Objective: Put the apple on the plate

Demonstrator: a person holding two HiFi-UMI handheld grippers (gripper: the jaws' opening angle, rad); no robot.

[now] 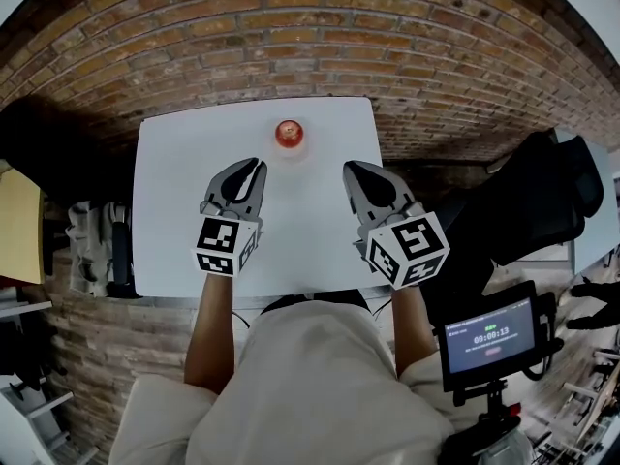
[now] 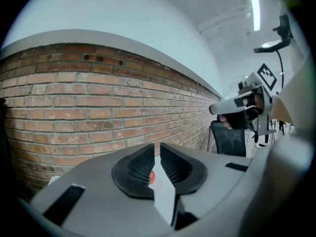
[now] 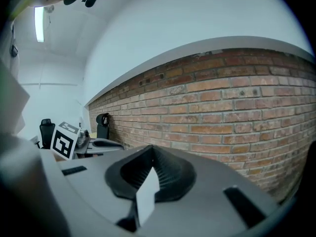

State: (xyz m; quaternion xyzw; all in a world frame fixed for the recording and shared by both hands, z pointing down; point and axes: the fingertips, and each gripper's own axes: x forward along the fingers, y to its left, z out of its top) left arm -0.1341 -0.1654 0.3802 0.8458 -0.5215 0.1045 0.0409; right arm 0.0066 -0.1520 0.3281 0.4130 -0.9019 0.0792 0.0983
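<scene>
A red apple (image 1: 290, 132) sits near the far edge of the white table (image 1: 174, 211), on what looks like a small pale plate (image 1: 291, 151) that barely stands out from the tabletop. Both grippers hover over the middle of the table, short of the apple. My left gripper (image 1: 254, 168) is to the apple's near left, its jaws drawn together to a thin slit with nothing between them (image 2: 157, 146). Through that slit a sliver of the apple (image 2: 152, 177) shows. My right gripper (image 1: 354, 170) is to the near right, its jaws meeting at the tips and empty (image 3: 151, 148).
A brick wall (image 1: 310, 37) runs just behind the table's far edge. A black chair (image 1: 542, 201) stands to the right and a small monitor on a stand (image 1: 492, 335) at the near right. Shelving and gear (image 1: 97, 245) crowd the left side.
</scene>
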